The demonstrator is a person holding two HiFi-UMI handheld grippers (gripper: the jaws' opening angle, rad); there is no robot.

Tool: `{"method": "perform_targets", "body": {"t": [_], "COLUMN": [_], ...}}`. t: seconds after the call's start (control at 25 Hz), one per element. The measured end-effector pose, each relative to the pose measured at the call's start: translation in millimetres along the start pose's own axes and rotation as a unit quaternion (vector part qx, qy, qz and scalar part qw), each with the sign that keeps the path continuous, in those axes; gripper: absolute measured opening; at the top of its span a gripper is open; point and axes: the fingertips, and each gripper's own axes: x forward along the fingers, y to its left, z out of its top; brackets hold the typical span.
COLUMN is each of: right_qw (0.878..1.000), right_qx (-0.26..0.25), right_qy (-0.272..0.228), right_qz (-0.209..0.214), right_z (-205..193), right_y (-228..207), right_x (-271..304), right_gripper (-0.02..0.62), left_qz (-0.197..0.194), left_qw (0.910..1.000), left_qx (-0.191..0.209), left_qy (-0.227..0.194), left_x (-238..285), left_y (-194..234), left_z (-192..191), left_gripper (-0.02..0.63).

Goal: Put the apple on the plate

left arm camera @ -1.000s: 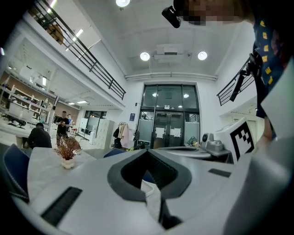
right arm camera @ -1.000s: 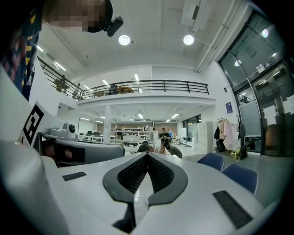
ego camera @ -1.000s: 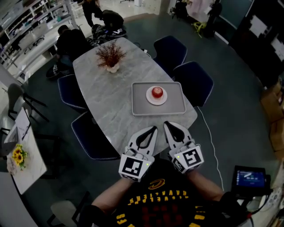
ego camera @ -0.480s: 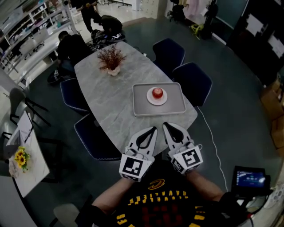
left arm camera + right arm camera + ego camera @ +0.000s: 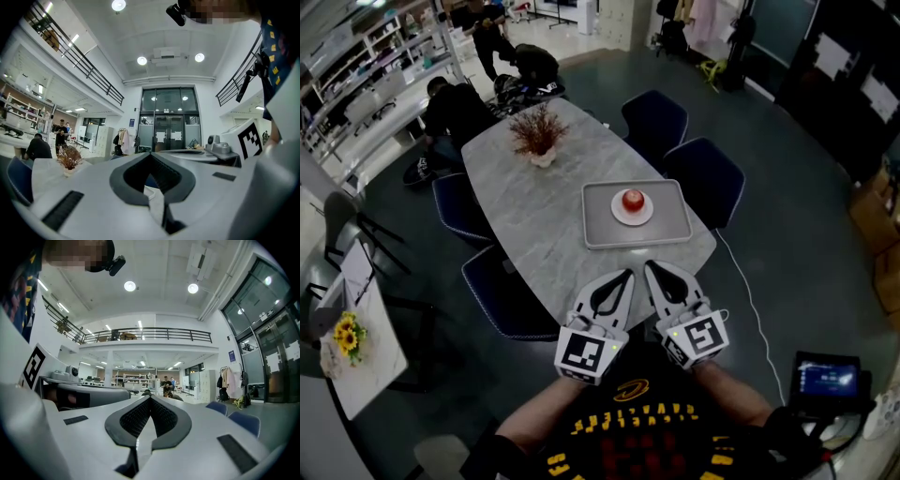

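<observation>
A red apple (image 5: 632,199) sits on a small white plate (image 5: 619,214), which lies in a grey tray (image 5: 600,228) at the near end of the marble table (image 5: 534,216). Both grippers are held side by side over the table's near edge, short of the tray. My left gripper (image 5: 628,273) is shut with nothing in it. My right gripper (image 5: 649,265) is also shut and empty. In the left gripper view the left gripper (image 5: 151,153) points level with its tips together. In the right gripper view the right gripper (image 5: 150,398) likewise has its tips together. Neither gripper view shows the apple.
A vase of dried twigs (image 5: 536,136) stands at the table's far end. Dark blue chairs (image 5: 705,178) ring the table, one (image 5: 502,295) at the near left. People crouch beyond the far end. A side table with sunflowers (image 5: 342,330) is at left, a lit screen (image 5: 828,378) at lower right.
The table and tray have slid slightly in the head view as the camera shifted. Both grippers stay shut and side by side. The apple has not moved on the plate.
</observation>
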Motion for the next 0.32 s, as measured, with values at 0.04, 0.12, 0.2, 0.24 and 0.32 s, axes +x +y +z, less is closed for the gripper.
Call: {"method": "perform_targets", "body": {"t": [0.04,0.12,0.2,0.24,0.32], "right_qw": [1.0,1.0,1.0,1.0,1.0], "right_qx": [0.0,0.001,0.001,0.002,0.002], "right_qy": [0.0,0.0,0.0,0.0,0.0], "right_qz": [-0.001,-0.003,-0.005,-0.006,-0.008], "right_z": [-0.4,-2.1,-3.5,-4.1,-5.5], "right_y": [-0.7,-2.6,-3.8,-4.3,-5.3], "right_x": [-1.7,-3.2,-3.5,-3.9,-5.1], "right_gripper": [0.006,0.006,0.006,0.006,0.006], "left_qz": [0.0,0.002,0.003,0.003,0.002], "left_qw": [1.0,1.0,1.0,1.0,1.0], "left_qx": [0.003,0.008,0.009,0.008,0.002], "left_qy": [-0.002,-0.002,-0.002,-0.002,-0.001], "left_x": [0.4,1.2,2.4,3.1,4.2], "left_y": [-1.3,-1.1,-0.1,0.0,-0.5], "left_z": [-0.1,-1.8,-2.8,-3.5,-5.6], "left_gripper": [0.001,0.001,0.0,0.001,0.001]}}
